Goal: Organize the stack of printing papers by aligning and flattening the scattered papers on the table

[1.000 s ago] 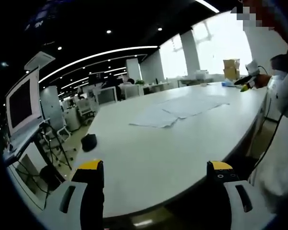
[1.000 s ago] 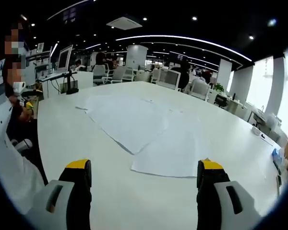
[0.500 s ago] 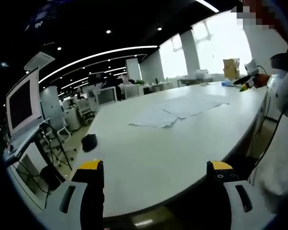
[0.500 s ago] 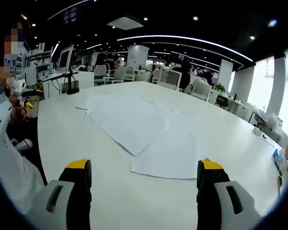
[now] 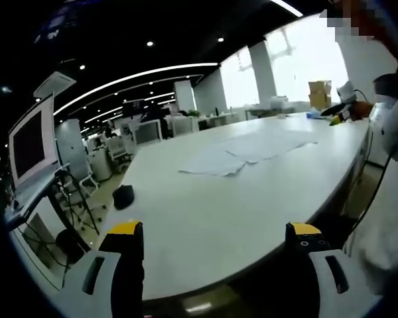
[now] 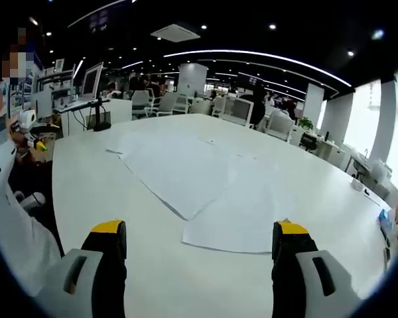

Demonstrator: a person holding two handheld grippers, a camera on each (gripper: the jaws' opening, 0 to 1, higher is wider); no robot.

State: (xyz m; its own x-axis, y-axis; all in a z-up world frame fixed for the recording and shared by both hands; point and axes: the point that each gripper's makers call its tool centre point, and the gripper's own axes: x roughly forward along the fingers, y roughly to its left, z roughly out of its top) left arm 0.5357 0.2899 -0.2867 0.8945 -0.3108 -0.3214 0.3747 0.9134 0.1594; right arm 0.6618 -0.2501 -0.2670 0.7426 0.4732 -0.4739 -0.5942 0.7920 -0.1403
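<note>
1. Printing papers (image 6: 205,179) are lying flat and scattered near the middle of the white table (image 6: 113,199), overlapping, their spread running lengthwise along it.
2. Left gripper (image 5: 212,255) and right gripper (image 6: 199,255) are hovering with jaws apart, holding nothing.

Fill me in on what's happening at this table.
A person holds a gripper in each hand over a large white table. Loose printing papers lie spread and overlapping on it, not yet aligned. The right gripper faces the sheets with jaws open, touching nothing. The left gripper, also open and empty, is near the table's edge.
</note>
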